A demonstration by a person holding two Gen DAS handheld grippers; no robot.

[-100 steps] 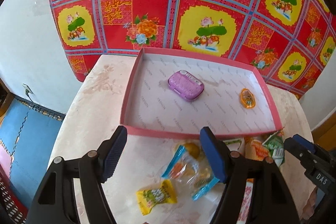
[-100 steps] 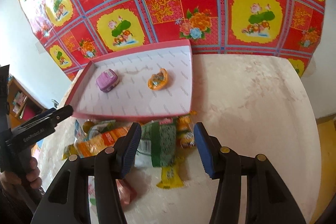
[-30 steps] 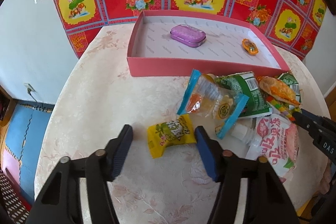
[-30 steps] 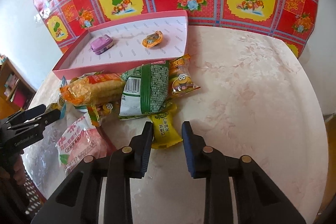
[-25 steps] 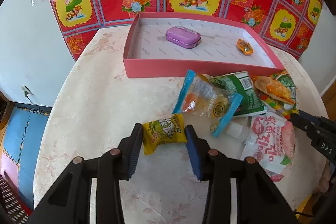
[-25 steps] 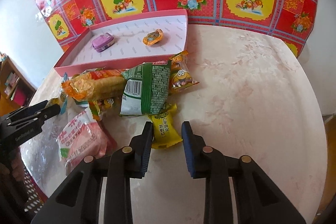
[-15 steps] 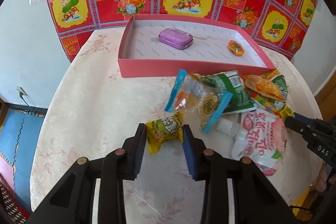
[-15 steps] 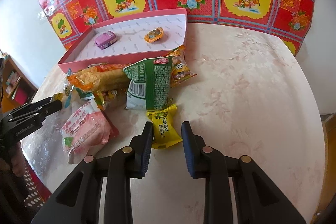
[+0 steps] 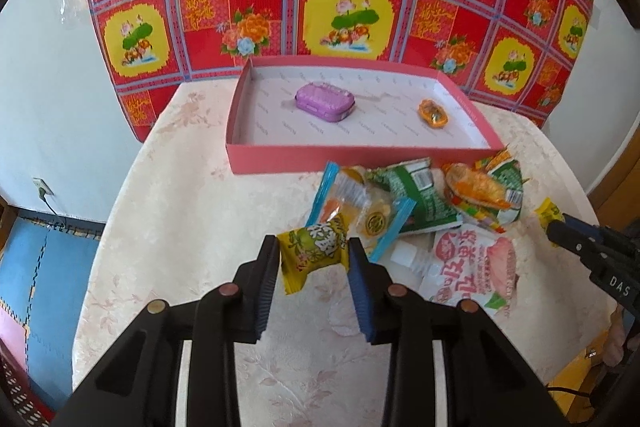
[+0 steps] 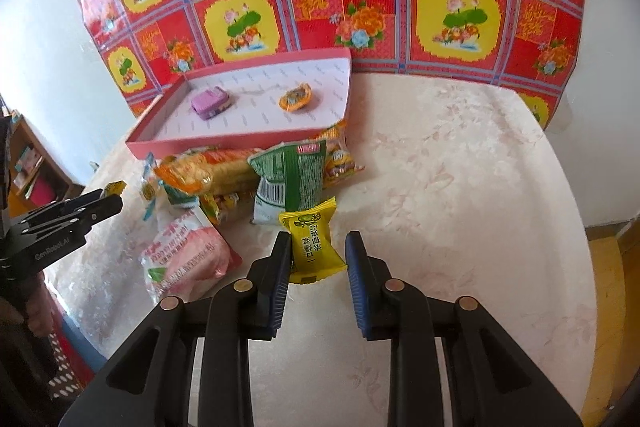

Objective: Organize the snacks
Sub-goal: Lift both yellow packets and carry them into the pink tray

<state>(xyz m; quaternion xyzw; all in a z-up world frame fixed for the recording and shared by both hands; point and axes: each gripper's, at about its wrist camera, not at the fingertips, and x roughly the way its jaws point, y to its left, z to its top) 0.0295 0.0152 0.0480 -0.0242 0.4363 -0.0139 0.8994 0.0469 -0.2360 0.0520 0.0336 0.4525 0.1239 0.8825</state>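
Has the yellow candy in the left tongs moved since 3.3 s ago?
Yes. The yellow candy lay on the table before; now the left tongs hold it lifted, with the pink box ahead.

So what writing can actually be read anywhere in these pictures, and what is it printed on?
"DAS" on the right gripper, seen from the left wrist.
"GenRobot.AI", blurred, on the left gripper, seen from the right wrist.
Large red Chinese characters on the pink pouch; I cannot make them out reliably.
Chinese print on both yellow candy packets: too small or warped to read.
Green bag: barcode and fine print, illegible.
Tray lining: faint repeated word, illegible.
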